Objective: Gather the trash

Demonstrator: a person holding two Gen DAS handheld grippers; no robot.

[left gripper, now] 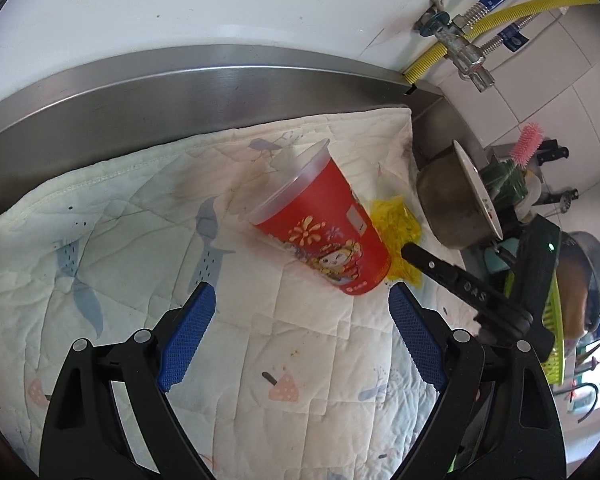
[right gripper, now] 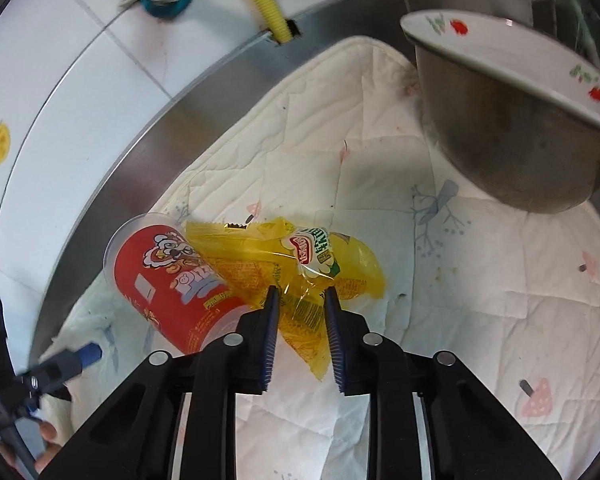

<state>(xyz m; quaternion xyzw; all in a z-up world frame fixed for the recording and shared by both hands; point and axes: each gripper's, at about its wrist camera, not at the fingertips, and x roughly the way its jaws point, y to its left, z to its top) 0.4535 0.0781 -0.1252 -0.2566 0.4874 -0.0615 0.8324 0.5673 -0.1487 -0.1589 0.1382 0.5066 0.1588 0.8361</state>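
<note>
The right gripper (right gripper: 300,300) straddled the yellow snack wrapper (right gripper: 300,264) at frame centre, jaws part-closed and not yet clenched (the left gripper (left gripper: 300,312) hung released before the red cup (left gripper: 324,236)), so squeezing fully before lifting looked wise.

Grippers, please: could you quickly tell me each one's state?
Left gripper: open, empty, near the red cup.
Right gripper: partly closed around the yellow wrapper; grip unclear.

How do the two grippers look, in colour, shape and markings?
Both are alike. The left gripper has black plastic linkage arms with round silver pins and long fingers faced with blue ribbed pads. The right gripper is built the same; its black body shows a green light and embossed letters in the left view.
</note>
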